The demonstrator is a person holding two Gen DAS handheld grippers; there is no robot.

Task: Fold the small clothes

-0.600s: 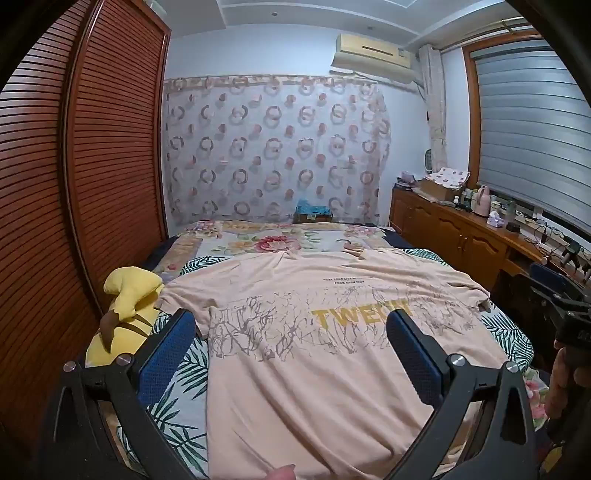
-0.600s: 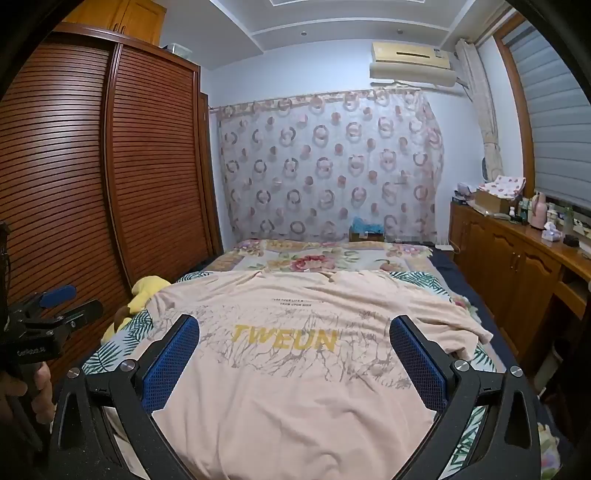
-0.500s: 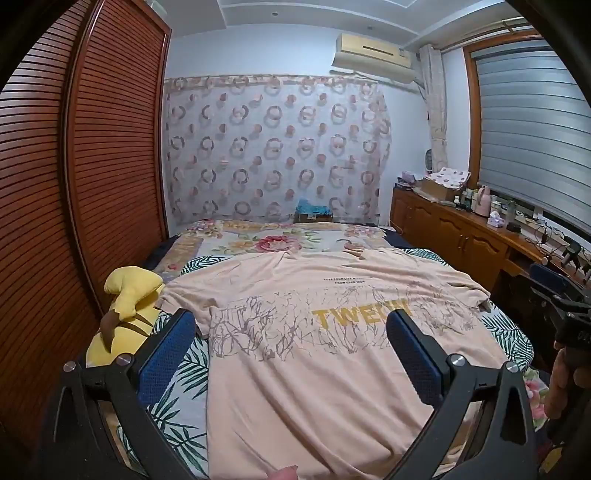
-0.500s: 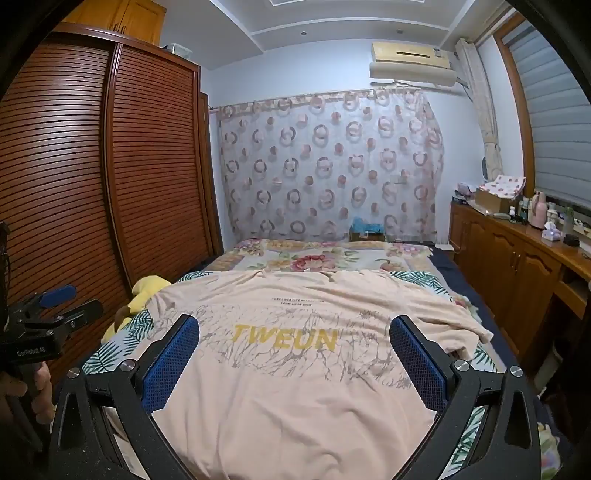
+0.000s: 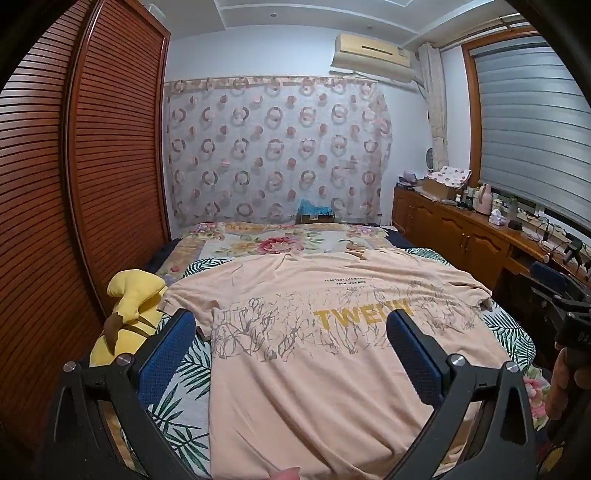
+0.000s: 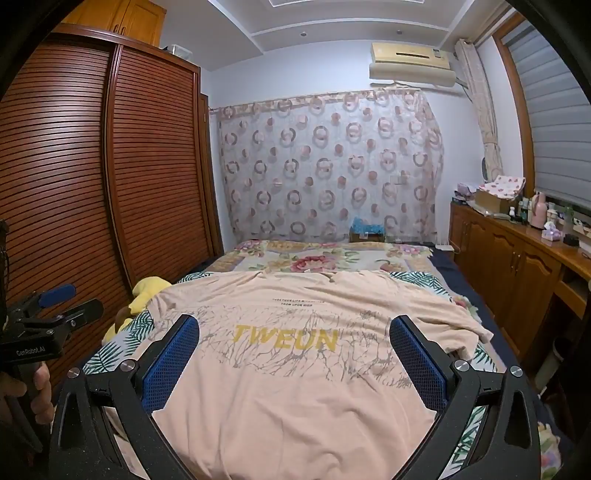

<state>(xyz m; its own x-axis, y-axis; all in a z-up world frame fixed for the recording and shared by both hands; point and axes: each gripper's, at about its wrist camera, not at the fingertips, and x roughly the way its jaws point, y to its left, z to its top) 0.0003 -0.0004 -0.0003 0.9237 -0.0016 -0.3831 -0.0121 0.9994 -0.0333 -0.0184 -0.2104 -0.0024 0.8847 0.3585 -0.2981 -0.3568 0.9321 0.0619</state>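
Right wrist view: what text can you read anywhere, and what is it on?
"TWEUN": yellow print on the peach T-shirt.
"GenRobot.AI": white lettering on the left gripper.
Two small dark lines above "TWEUN" on the shirt: too small to read surely.
Air conditioner: no readable label.

Both wrist views are dim and evenly lit by soft indoor light from above, with a cool bluish cast on the far wall (image 5: 406,122) and ceiling (image 6: 332,22). Shadows are faint. The window blind (image 5: 532,122) at right gives no glare. Fisheye distortion bows the wardrobe doors (image 6: 74,184) at left; black vignetting fills the corners. Focus is sharp, with no motion blur.
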